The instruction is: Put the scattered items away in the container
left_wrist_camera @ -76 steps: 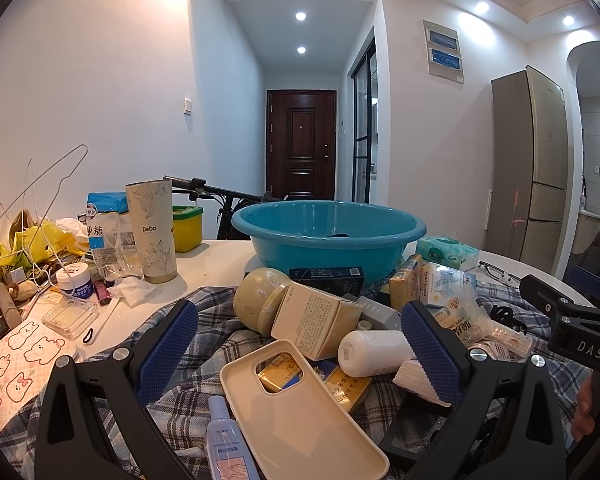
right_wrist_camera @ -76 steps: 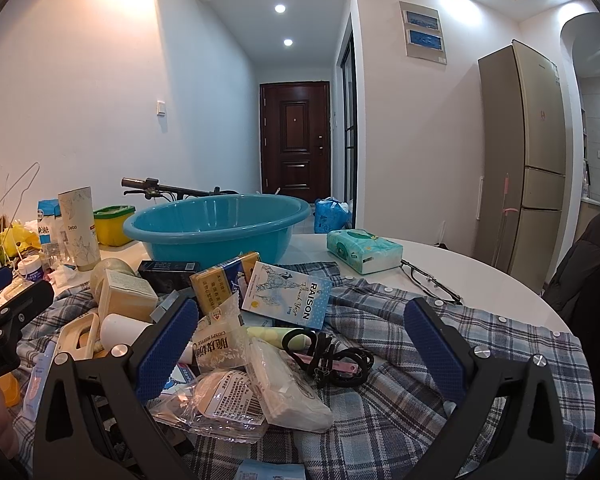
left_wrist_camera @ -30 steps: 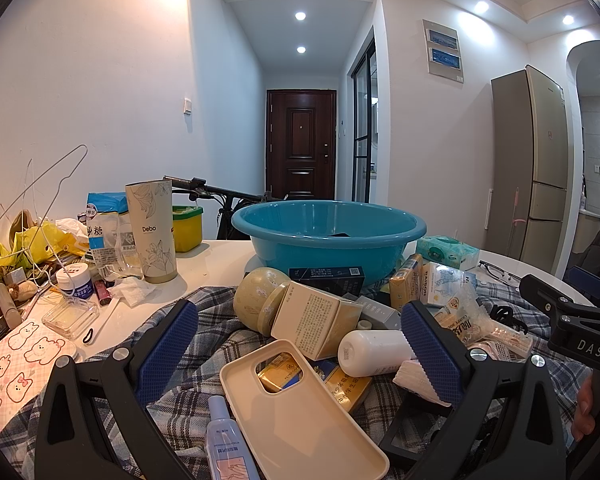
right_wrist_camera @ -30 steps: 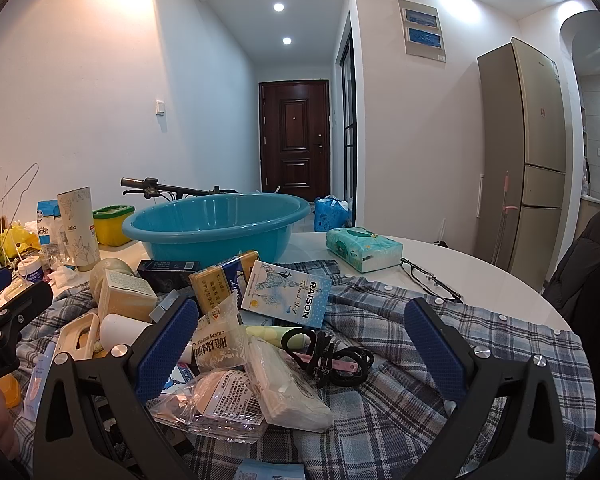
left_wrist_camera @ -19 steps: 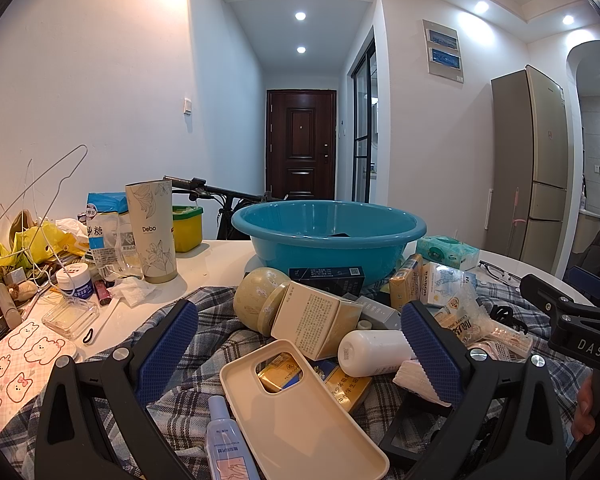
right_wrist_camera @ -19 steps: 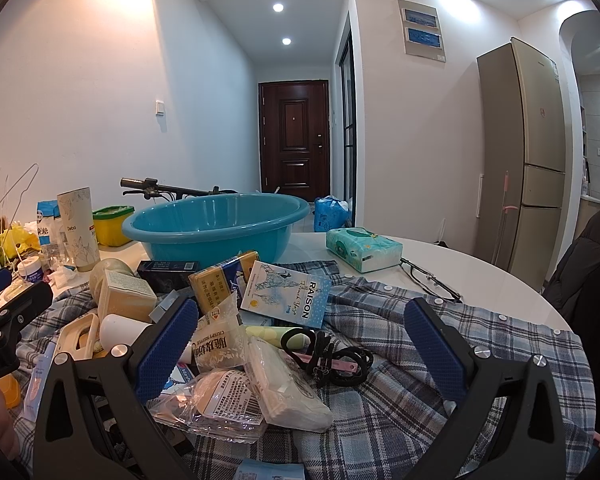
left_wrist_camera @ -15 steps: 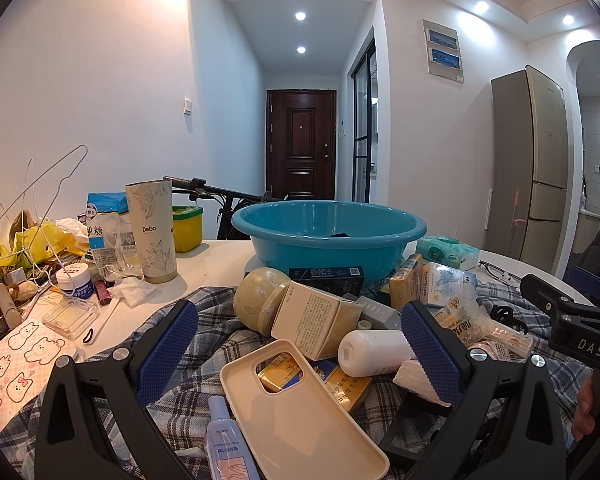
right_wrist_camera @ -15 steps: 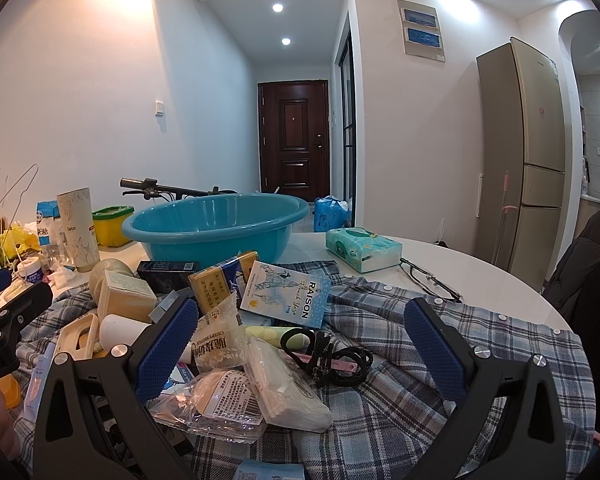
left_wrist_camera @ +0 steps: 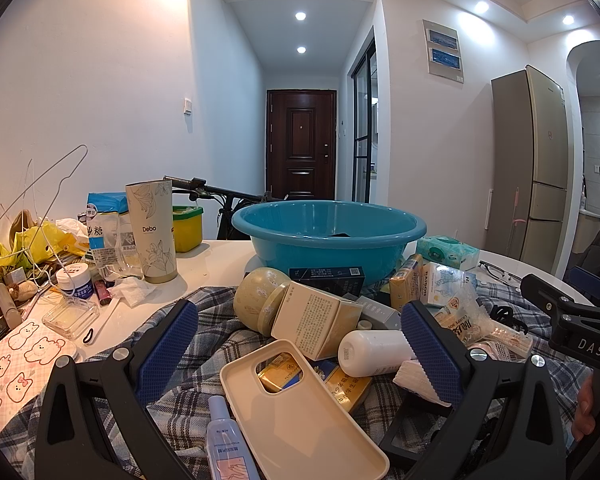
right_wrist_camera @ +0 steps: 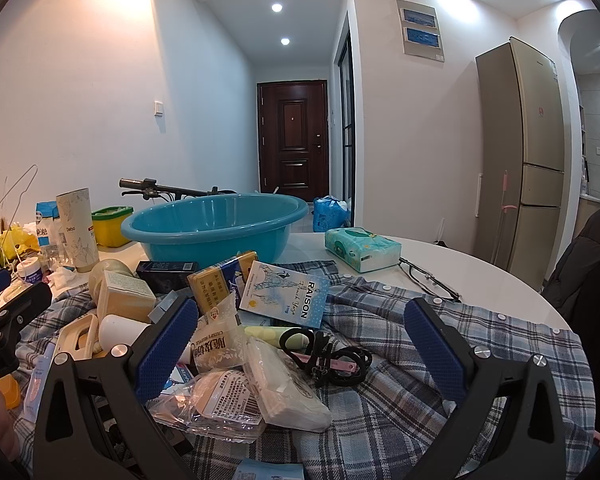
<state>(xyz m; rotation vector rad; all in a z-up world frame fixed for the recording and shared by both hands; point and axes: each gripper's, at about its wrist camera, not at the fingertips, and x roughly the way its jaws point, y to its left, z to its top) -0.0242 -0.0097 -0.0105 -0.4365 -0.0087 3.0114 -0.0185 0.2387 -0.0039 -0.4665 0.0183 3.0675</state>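
Observation:
A teal plastic basin stands at the back of the table, with one dark item inside. Scattered items lie in front of it on a plaid shirt: a cream phone case, a white bottle, a beige box, a round olive jar, a RAISON box, black scissors, snack packets. My left gripper hangs open over the phone case and bottle. Open as well, my right gripper hovers above the scissors and packets.
Left of the basin stand a tall Debo cup, a yellow tub, a sugar bag and small clutter. A tissue pack and glasses lie on the white table at right. A fridge stands beyond.

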